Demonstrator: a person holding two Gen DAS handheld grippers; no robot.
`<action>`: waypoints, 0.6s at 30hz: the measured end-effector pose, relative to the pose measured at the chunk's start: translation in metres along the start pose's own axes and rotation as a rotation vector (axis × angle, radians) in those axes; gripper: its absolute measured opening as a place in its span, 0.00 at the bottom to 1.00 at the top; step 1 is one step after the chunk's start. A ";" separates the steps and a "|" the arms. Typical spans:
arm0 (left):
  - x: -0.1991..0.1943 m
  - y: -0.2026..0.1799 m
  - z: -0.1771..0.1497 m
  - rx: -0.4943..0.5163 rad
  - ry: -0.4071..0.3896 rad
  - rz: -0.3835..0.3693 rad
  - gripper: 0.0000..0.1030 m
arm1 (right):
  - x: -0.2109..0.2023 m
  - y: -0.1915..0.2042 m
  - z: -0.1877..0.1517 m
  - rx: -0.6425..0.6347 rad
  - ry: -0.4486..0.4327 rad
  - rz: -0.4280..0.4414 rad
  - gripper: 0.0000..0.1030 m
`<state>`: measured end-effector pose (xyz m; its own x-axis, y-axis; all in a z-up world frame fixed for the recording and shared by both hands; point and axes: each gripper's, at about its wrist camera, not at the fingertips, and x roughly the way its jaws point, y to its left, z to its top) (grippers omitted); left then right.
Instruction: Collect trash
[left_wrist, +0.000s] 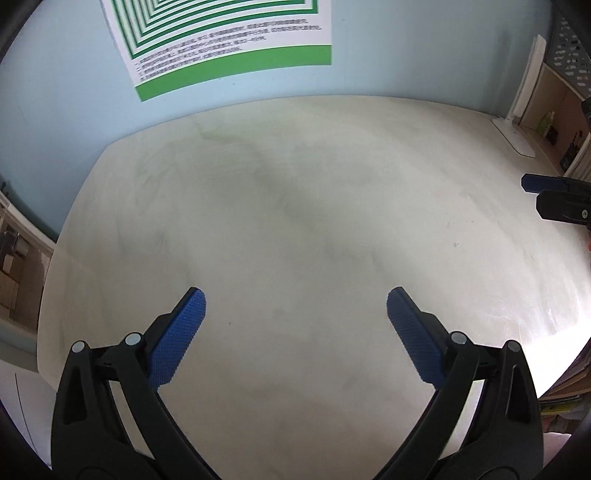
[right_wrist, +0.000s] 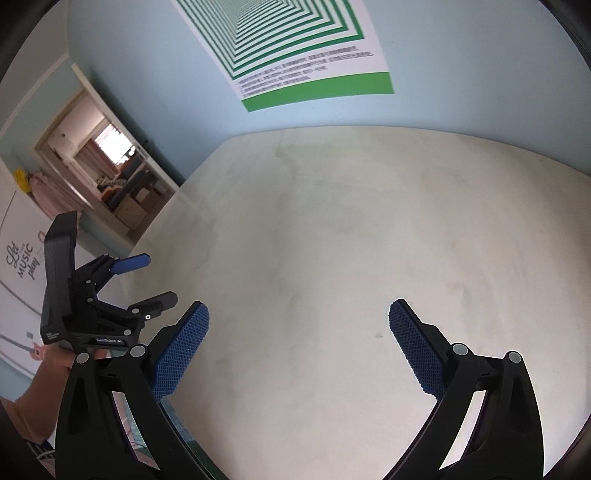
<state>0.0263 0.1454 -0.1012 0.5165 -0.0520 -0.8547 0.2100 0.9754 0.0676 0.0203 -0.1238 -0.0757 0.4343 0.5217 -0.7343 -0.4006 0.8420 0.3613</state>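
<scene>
No trash shows in either view. My left gripper (left_wrist: 295, 299) hovers open over the pale tabletop (left_wrist: 295, 203), nothing between its blue pads. My right gripper (right_wrist: 298, 310) is likewise open and empty above the same tabletop (right_wrist: 351, 221). In the left wrist view the right gripper's fingertips (left_wrist: 543, 195) poke in at the right edge. The right wrist view shows the left gripper (right_wrist: 155, 278) from the side at the table's left edge, open, held by a person's hand (right_wrist: 55, 363).
A green-striped poster (left_wrist: 229, 48) hangs on the light blue wall behind the table. A white lamp base (left_wrist: 517, 136) and a shelf unit (left_wrist: 561, 110) stand at the far right. A doorway (right_wrist: 107, 173) opens at the left. Stacked books (left_wrist: 565, 391) lie below the table's right edge.
</scene>
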 end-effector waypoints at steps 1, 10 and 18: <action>0.002 -0.005 0.006 0.025 -0.002 -0.004 0.93 | -0.004 -0.006 -0.001 0.016 -0.012 -0.018 0.94; 0.009 -0.031 0.049 0.162 -0.050 -0.064 0.93 | -0.046 -0.045 -0.028 0.165 -0.106 -0.138 0.94; 0.015 -0.038 0.054 0.179 -0.052 -0.101 0.93 | -0.057 -0.046 -0.041 0.184 -0.122 -0.175 0.94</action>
<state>0.0710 0.0964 -0.0890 0.5263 -0.1634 -0.8345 0.4049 0.9111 0.0770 -0.0193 -0.1983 -0.0741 0.5819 0.3697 -0.7244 -0.1626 0.9256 0.3418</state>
